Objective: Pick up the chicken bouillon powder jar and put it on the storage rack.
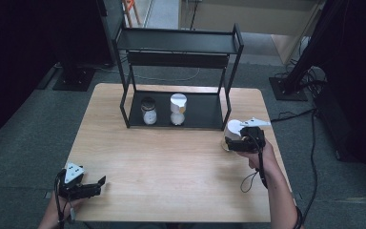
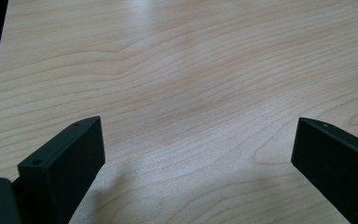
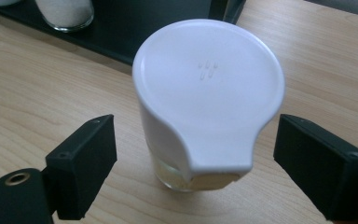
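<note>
Three jars are counted: two on the black metal shelf [image 1: 205,112], one white-lidded jar [image 3: 205,93] framed, untouched, by the right gripper [image 3: 193,158], jaws apart; left gripper [image 2: 198,154] is spread over bare wood

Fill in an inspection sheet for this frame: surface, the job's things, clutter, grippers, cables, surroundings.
Surface: light wooden table, bare in front.
Job's things: white-lidded jar stands upright on the table, right of the black shelf rack, apart from it.
Clutter: on the rack's bottom tray, a glass jar and a second white-lidded jar.
Grippers: right gripper has its jaws either side of the white-lidded jar, pads not touching; left gripper is open over bare wood at the near left.
Cables: one trails from each gripper; more lie on the floor at right.
Surroundings: grey carpet, dark stands at both sides.
</note>
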A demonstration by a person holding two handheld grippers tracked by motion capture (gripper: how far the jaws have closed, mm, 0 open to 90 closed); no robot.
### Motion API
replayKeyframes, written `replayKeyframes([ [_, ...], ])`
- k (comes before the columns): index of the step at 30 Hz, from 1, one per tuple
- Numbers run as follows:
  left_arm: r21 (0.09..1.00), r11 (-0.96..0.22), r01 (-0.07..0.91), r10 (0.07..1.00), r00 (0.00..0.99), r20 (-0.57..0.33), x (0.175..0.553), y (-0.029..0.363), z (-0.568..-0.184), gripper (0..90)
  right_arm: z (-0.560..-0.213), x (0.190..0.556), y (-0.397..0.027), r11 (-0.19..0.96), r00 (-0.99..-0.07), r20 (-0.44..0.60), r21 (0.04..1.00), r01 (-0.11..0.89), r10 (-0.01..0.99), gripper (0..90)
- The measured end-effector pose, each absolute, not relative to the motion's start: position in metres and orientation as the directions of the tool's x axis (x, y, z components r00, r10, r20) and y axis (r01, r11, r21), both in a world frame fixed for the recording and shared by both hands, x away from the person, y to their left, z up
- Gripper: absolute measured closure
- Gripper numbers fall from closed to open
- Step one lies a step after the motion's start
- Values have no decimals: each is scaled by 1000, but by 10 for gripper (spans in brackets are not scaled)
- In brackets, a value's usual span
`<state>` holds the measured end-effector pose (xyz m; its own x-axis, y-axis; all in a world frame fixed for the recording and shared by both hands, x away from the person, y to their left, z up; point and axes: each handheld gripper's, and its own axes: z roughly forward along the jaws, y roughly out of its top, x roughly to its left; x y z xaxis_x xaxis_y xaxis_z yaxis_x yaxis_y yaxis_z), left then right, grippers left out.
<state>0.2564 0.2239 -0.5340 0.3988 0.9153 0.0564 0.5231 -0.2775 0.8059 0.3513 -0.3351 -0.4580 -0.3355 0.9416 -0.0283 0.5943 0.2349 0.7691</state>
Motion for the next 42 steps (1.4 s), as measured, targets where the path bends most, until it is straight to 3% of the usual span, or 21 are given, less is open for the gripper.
replayKeyframes([
  [6,805,-277,524,916,398,56,256,224,-534,29,-461,363,-330,221,-324,-8,748,626,946,171],
  [9,806,-277,523,916,398,57,256,224,-534,29,-464,367,-329,216,-323,2,741,636,946,216],
  [11,806,-278,523,915,399,56,256,224,-534,29,-465,370,-329,207,-308,-1,741,638,951,294],
  [17,804,-283,523,914,402,60,256,224,-534,29,-467,374,-333,200,-325,28,739,644,945,294],
  [28,804,-280,524,913,403,56,257,224,-534,29,-466,372,-326,236,-325,-26,745,625,945,301],
  [42,805,-281,523,913,404,57,257,224,-534,29,-447,376,-302,245,-366,-5,752,612,930,301],
])
